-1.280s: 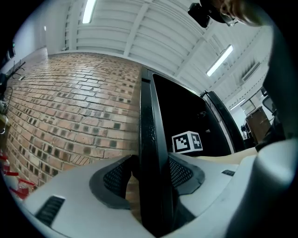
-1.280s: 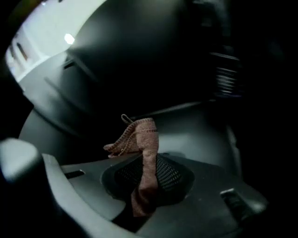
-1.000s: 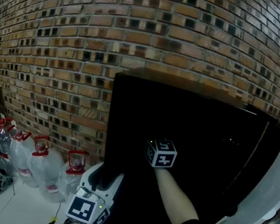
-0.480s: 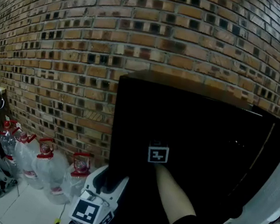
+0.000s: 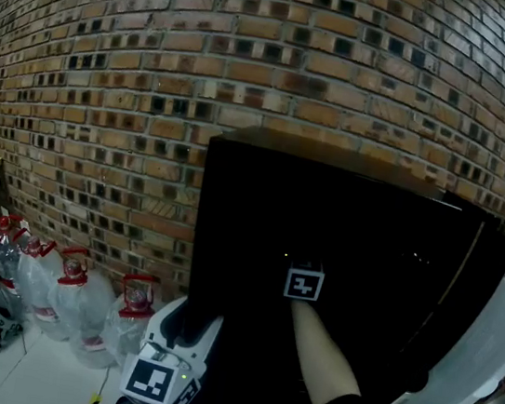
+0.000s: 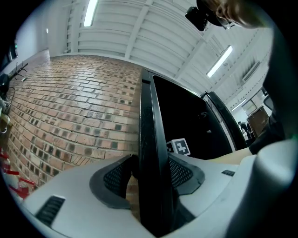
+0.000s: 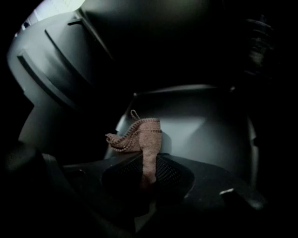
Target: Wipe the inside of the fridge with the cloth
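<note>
L tongs [image 6: 150, 173], low left in the head view, pinched the left front edge of the black box-shaped fridge [image 5: 232, 212]. Its jaws had just closed a bit more, w/ that edge btwn them. R tongs [image 7: 148, 180] were deep in the dark fridge, mid frame, jaws pressed together on a small brown knitted cloth [image 7: 142, 135]. Cloth stuck up past the tips, near the grey back wall [image 7: 205, 135]; couldn't tell if it touched. Behind stood a red-brown brick wall [image 5: 161, 60], w/ big clear water jugs [image 5: 69, 296] low left.
</note>
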A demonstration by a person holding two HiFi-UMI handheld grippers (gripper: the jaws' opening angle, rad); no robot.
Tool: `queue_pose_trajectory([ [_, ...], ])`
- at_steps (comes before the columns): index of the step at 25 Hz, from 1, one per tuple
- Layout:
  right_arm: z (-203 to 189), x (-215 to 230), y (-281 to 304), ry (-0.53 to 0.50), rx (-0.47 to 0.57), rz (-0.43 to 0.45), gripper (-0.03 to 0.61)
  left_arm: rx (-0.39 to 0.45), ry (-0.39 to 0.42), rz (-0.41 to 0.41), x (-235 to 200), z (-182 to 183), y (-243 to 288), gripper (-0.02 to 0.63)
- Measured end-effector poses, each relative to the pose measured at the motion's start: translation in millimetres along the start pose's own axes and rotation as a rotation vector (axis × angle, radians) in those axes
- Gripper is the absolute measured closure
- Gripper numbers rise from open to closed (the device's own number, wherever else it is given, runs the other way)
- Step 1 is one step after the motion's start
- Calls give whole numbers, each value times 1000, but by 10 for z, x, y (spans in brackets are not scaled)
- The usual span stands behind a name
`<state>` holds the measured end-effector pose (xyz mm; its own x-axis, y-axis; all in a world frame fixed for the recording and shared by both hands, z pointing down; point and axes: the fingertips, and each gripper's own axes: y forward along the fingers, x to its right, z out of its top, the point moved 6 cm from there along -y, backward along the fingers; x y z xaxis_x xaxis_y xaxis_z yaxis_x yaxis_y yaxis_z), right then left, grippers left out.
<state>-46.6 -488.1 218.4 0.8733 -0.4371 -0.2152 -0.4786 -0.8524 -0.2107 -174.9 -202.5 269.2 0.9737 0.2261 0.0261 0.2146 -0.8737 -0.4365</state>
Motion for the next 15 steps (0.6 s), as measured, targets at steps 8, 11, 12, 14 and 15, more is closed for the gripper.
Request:
queue_pose_trajectory([
  [8,-65,553,-251,-17,-17,-185,503,2,-1,-8,-3,7,-14,393],
  [11,-82,712,-321,-22,-20,-239,503,2,-2,-12,8,8,-11,393],
  [12,-89,767,-344,-19,-21,-258,503,3,-2,-13,9,8,-10,391],
  [14,-119,859,-389,-8,-24,-299,503,7,-3,-15,5,6,-11,391],
  [15,-142,895,-411,-2,-25,-319,503,9,-5,-15,2,5,-13,391],
])
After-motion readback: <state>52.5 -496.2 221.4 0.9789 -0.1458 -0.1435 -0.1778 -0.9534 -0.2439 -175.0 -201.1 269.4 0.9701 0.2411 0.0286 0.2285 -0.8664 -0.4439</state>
